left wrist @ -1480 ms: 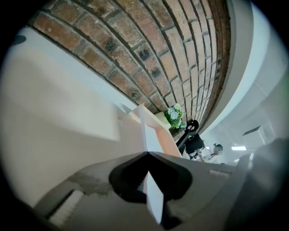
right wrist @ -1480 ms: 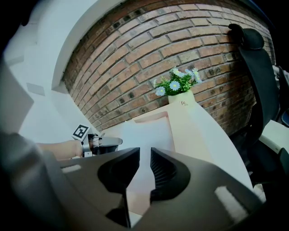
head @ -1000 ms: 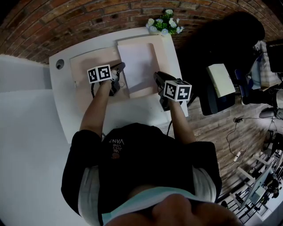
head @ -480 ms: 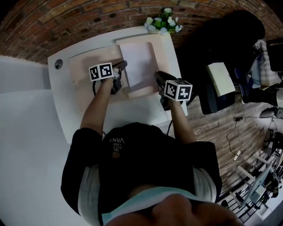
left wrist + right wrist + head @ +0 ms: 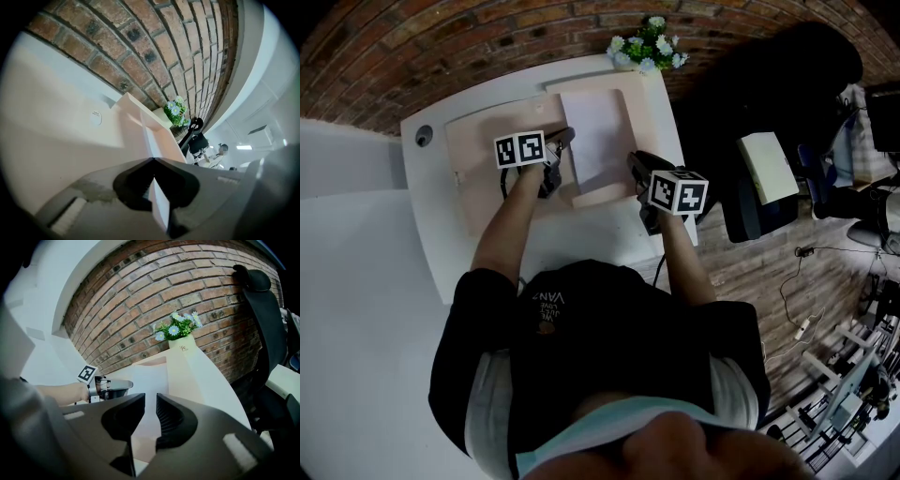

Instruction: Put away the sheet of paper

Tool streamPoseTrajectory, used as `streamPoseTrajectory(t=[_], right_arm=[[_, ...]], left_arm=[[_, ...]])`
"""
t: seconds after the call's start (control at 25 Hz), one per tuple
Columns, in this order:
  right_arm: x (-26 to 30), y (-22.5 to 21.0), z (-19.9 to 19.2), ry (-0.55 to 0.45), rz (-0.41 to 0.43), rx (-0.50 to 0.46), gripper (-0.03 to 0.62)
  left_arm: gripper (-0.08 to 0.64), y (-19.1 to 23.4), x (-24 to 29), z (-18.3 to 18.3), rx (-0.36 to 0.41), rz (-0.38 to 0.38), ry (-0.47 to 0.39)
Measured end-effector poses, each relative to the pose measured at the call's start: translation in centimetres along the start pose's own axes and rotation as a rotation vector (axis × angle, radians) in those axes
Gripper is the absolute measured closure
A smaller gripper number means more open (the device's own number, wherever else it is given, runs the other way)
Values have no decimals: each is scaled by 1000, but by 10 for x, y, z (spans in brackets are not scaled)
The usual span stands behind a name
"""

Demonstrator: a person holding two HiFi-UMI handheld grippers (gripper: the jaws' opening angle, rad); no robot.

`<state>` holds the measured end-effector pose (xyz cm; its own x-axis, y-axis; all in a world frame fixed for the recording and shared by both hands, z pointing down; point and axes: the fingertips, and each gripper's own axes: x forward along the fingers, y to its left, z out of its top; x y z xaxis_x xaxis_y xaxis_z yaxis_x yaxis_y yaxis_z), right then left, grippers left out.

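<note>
Clamping the left edge of the sheet of paper [image 5: 600,131], the left gripper [image 5: 153,160] has its jaws pressed together at the tips, with the thin pale sheet running back between them. The right gripper [image 5: 150,399] hovers at the lower right corner of the sheet. Its jaws stand slightly apart, and nothing is caught in the gap. Each gripper carries a cube with square markers on top, the left cube [image 5: 520,150] and the right cube [image 5: 678,192].

The sheet lies inside a shallow pink tray [image 5: 649,117], whose rim frames it at the far, right and near sides. A flat pink panel [image 5: 478,159] lies just beside the tray on the left, under the left forearm. Both rest on a white desk [image 5: 572,239]. A small pot of flowers [image 5: 649,47] stands at the desk's far edge against a brick wall [image 5: 441,37]. A black office chair [image 5: 787,84] is to the right of the desk.
</note>
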<state>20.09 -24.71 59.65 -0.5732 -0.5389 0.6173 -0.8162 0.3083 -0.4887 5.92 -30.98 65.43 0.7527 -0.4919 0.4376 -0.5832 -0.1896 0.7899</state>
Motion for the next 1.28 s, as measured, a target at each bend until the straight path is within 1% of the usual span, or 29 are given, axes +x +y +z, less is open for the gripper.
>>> streamPoseTrajectory(t=[0.16,0.32,0.4,0.68,0.84,1.0,1.16,1.28], right_arm=[[0,-1,-1,0,-2,0,518],[0,0,-2,-1,-1,0,518],[0,1,-2,-3,-1,2,518],[-2,3,-3,-12,-8,7,518],[-3,4,-5,-18,-10,13,518],[-4,10,-7,-22,-11,16,518],[-3,18,-9,-33,-15,9,518],[-2,23,-9,-54,-30,-10,525]], left_arm=[[551,-2,1,1,20,-2,-4],[480,-2,-1,2,46,21,1],[459,-3,-1,2,63,28,8],[456,2,-7,4,112,79,12],[433,5,-11,2,126,95,20],[433,2,-16,1,132,88,19],[433,-3,-21,3,140,53,3],[436,-7,-28,6,167,37,-15]])
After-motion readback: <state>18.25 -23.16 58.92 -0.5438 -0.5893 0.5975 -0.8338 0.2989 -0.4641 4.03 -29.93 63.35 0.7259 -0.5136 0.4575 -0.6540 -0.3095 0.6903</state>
